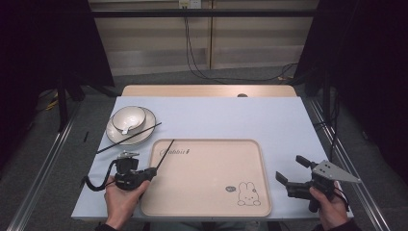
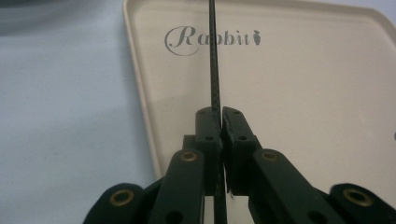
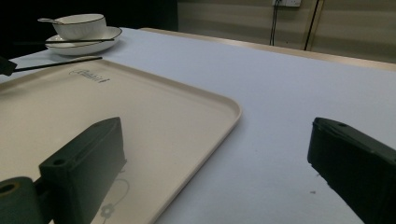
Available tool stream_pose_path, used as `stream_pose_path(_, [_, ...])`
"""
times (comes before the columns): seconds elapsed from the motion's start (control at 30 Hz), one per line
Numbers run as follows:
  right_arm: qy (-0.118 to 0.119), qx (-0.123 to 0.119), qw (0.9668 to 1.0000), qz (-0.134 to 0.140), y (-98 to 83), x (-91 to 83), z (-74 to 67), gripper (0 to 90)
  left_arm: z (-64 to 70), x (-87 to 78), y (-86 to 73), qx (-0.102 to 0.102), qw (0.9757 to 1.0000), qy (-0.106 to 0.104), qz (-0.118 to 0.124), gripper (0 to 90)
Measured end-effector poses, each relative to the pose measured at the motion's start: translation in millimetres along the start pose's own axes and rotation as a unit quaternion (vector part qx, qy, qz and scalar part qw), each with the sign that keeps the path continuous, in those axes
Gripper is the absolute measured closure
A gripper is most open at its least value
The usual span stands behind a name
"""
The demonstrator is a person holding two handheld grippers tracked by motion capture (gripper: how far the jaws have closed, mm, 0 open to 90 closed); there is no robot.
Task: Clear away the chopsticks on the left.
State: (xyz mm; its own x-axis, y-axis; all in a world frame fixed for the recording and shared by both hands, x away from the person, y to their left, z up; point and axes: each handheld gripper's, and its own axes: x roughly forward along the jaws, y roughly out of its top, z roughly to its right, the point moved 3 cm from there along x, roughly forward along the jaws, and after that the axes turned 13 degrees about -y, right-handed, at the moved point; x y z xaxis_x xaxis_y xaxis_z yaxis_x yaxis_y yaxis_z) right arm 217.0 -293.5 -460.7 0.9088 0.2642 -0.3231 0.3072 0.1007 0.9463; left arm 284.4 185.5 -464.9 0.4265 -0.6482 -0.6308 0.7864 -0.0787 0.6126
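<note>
My left gripper [image 1: 153,171] is shut on a black chopstick [image 1: 165,152] that slants up and away over the near left corner of the beige tray [image 1: 207,192]. In the left gripper view the chopstick [image 2: 214,60] runs straight up from the closed jaws, across the word "Rabbit" on the tray [image 2: 303,93]. A second chopstick [image 1: 129,137] lies across a white plate [image 1: 146,133] that carries a white bowl [image 1: 129,117] with a spoon. My right gripper [image 1: 290,169] is open and empty, right of the tray [image 3: 116,112], above the table.
A pale blue cloth [image 1: 231,118] covers the table; a wooden strip [image 1: 207,90] shows along its far edge. The tray bears a rabbit drawing [image 1: 248,193] near its near right corner. Dark frames and cables stand behind the table.
</note>
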Motion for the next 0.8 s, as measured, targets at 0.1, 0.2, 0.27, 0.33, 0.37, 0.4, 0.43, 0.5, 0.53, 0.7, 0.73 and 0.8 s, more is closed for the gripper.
stream_pose_path(0.1, [0.001,-0.001,1.0,0.0,-0.1,0.2,0.0,3.6,-2.0,6.7,0.9,0.002,0.9999,0.009,-0.012,86.2])
stream_pose_path(0.2, [0.001,-0.001,1.0,0.0,-0.1,0.1,0.0,3.6,-1.8,13.0,-1.2,0.005,0.9994,0.014,-0.03,86.2])
stream_pose_path(0.27, [0.001,-0.001,1.0,-0.001,-0.3,0.1,-0.1,3.6,-1.2,14.3,-2.5,0.004,0.9996,0.017,-0.023,86.1])
stream_pose_path(0.33, [0.001,-0.001,1.0,-0.001,-0.3,0.0,-0.2,3.6,-1.7,15.9,-4.0,0.003,0.9994,0.025,-0.024,85.9])
stream_pose_path(0.37, [0.001,-0.001,1.0,-0.001,-0.3,0.0,-0.2,3.6,-1.7,15.9,-4.0,0.003,0.9994,0.025,-0.024,85.7])
stream_pose_path(0.4, [0.002,-0.001,1.0,-0.001,-0.3,-0.3,-0.3,3.6,-2.5,19.7,-6.0,0.001,0.999,0.029,-0.034,85.7])
stream_pose_path(0.43, [0.002,-0.001,1.0,-0.001,-0.3,-0.3,-0.3,3.6,-2.5,19.7,-6.0,0.001,0.999,0.029,-0.034,85.7])
stream_pose_path(0.5, [0.002,-0.001,1.0,-0.001,-0.3,-0.4,-0.5,3.6,-2.3,22.6,-7.8,0.003,0.9987,0.031,-0.041,85.6])
stream_pose_path(0.53, [0.002,-0.001,1.0,-0.001,-0.3,-0.3,-0.7,3.6,-2.1,23.2,-8.1,0.006,0.9986,0.03,-0.042,85.5])
stream_pose_path(0.7, [0.001,-0.002,1.0,0.001,-0.2,0.2,-0.6,3.6,-2.6,23.1,-7.9,0.012,0.9985,0.03,-0.045,85.2])
stream_pose_path(0.73, [0.003,0.0,1.0,-0.001,-0.3,-0.3,-1.1,3.6,-2.0,24.1,-7.3,0.006,0.9991,0.022,-0.037,79.7])
stream_pose_path(0.8, [0.004,-0.001,1.0,-0.001,-0.2,-0.4,-0.9,3.6,-2.3,23.5,-7.2,0.011,0.9989,0.022,-0.041,78.5])
